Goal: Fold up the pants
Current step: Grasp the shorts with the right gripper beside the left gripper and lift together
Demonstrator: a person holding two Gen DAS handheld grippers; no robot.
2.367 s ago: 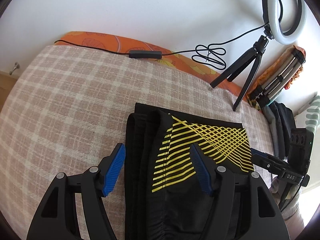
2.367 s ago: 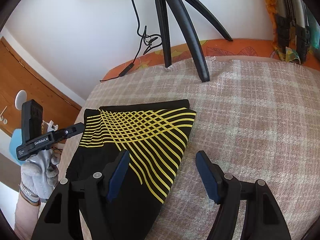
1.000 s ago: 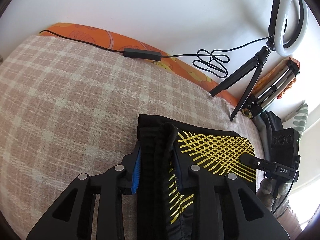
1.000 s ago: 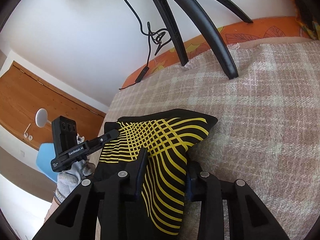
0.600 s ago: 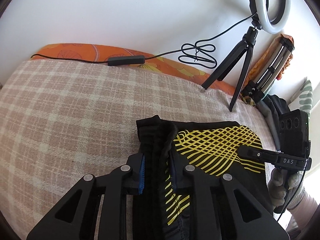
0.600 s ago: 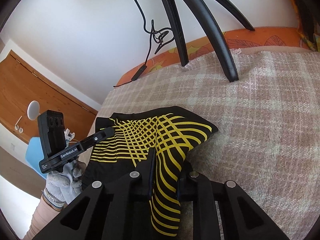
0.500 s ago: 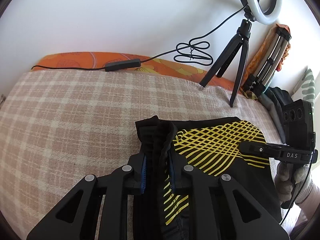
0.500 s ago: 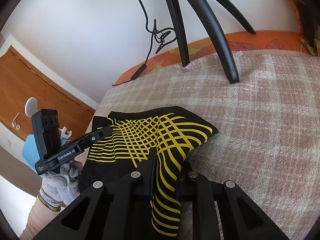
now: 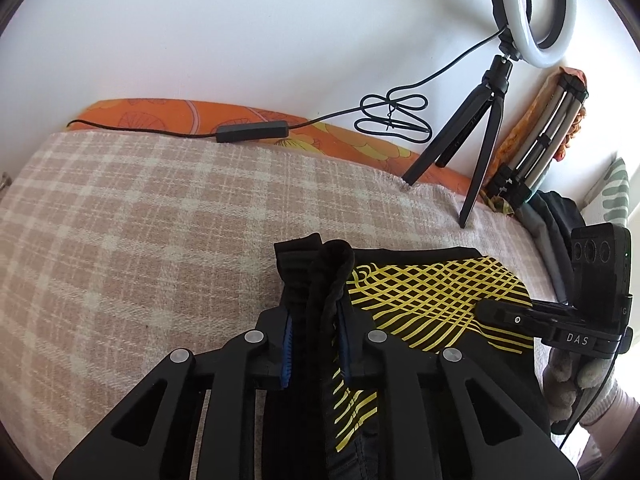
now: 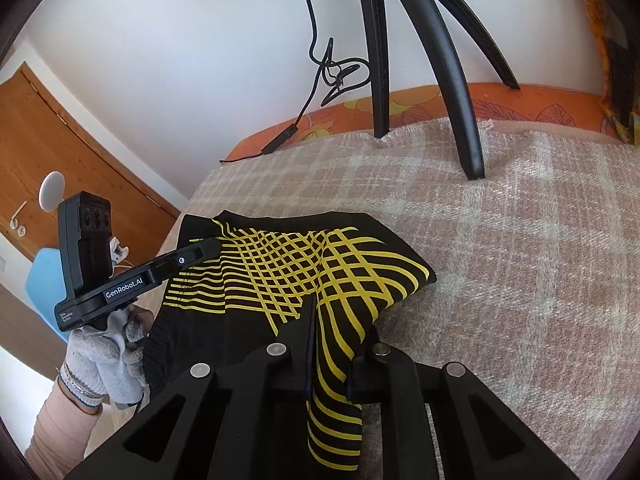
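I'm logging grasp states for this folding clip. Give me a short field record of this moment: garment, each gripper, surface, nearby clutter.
garment: black pants with yellow line print, partly folded
left gripper: shut on the bunched black edge of the pants
right gripper: shut on the yellow-printed edge
surface: plaid blanket over an orange sheet
clutter: ring light on a tripod standing on the blanket, its cable looped by the wall
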